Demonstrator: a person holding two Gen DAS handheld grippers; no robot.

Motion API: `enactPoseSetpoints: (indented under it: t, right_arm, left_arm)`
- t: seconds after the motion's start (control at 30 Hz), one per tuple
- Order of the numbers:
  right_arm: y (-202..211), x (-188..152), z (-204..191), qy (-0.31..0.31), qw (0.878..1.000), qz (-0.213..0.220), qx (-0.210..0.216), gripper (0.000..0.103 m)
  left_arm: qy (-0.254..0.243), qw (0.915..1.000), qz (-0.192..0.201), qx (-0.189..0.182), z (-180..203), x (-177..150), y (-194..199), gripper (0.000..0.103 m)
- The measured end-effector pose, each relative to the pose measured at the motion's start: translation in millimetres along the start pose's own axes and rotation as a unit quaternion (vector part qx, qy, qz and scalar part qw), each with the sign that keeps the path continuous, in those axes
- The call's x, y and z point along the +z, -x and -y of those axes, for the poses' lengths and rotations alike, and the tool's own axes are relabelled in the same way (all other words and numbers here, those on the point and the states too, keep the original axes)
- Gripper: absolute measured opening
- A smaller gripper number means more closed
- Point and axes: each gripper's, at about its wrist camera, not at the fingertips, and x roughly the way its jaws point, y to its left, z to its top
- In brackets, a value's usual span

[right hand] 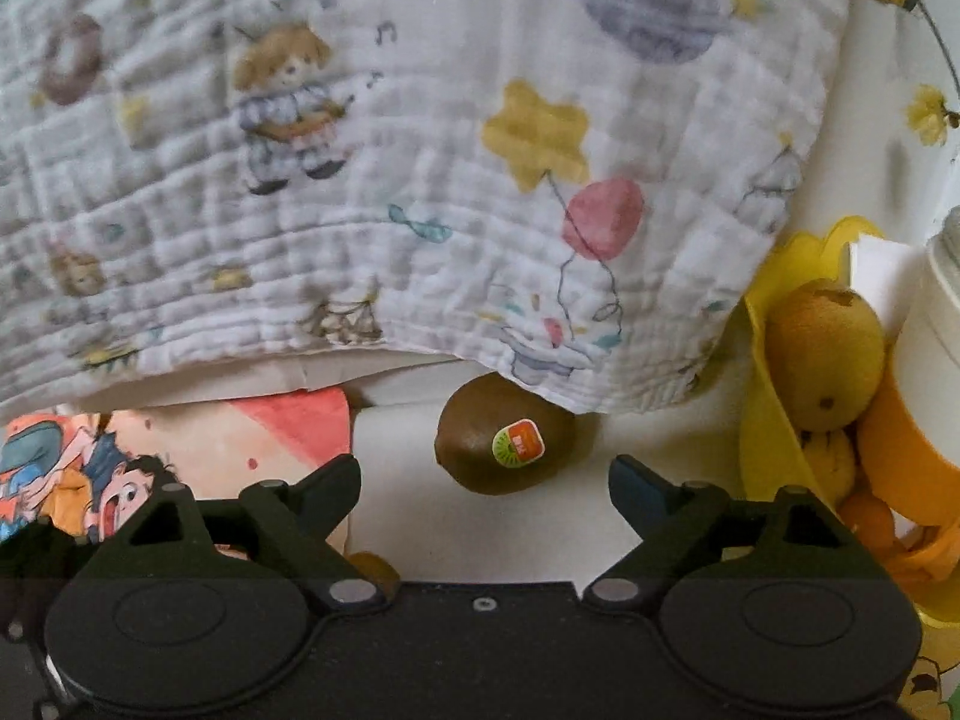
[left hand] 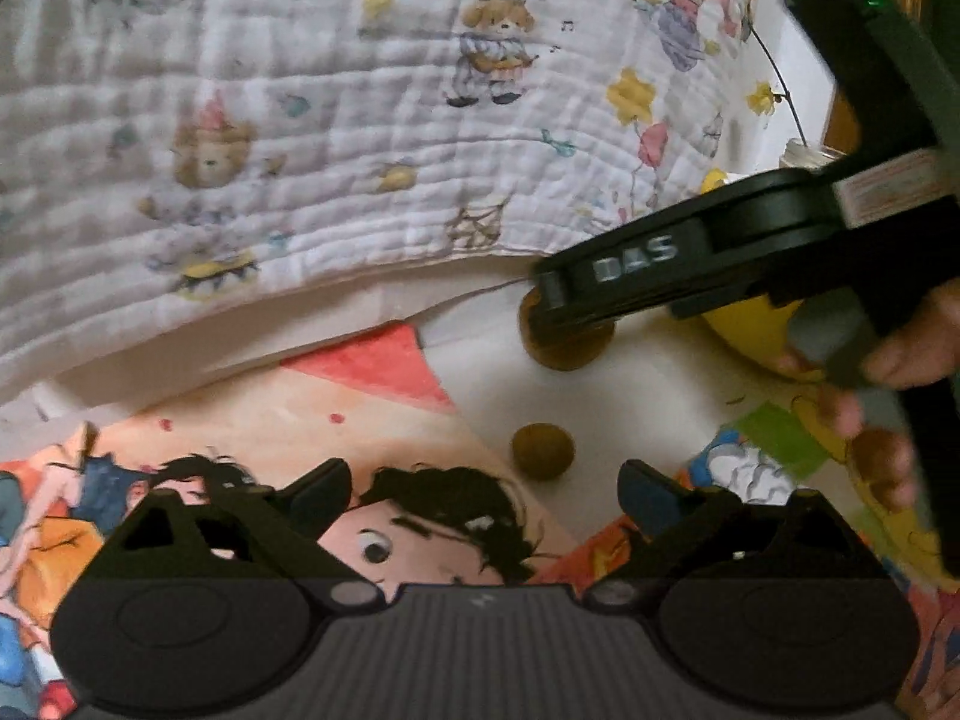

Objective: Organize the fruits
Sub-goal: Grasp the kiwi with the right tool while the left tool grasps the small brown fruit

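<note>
A brown kiwi (right hand: 501, 441) with a green and orange sticker lies on the white surface just under the hanging cloth's edge. My right gripper (right hand: 485, 492) is open with the kiwi just ahead, between its fingertips and apart from them. In the left wrist view the same kiwi (left hand: 567, 348) is partly hidden by the right gripper's body. A small round brown fruit (left hand: 543, 451) lies just ahead of my open, empty left gripper (left hand: 485, 495). A yellow bowl (right hand: 774, 450) at the right holds a yellow-orange pear-like fruit (right hand: 825, 351) and smaller orange fruits.
A white printed cloth (right hand: 390, 180) hangs over the back. A cartoon picture book (left hand: 300, 450) lies at the left. A white jar (right hand: 936, 330) stands by the bowl. The right gripper body and hand (left hand: 780, 252) cross the left view.
</note>
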Motion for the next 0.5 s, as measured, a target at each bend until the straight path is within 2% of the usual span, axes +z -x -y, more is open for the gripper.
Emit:
enactPoseSetpoints:
  t: [0.13, 0.27, 0.5]
  right_arm:
    - [-13.4, 5.5, -4.7, -0.001, 1.000, -0.003, -0.018, 0.089]
    - [-23.9, 9.7, -3.4, -0.016, 1.000, -0.008, -0.020, 0.088]
    - [-47.1, 11.4, 5.7, -0.026, 0.999, -0.018, -0.027, 0.083]
  left_arm:
    - [-0.002, 1.0000, 0.005, -0.008, 3.2, 3.6, -6.7, 0.088]
    - [0.010, 0.9996, 0.006, -0.024, 3.8, 4.5, -11.1, 0.080]
    - [0.015, 0.9995, 0.003, -0.028, 3.0, 2.0, -26.1, 0.064]
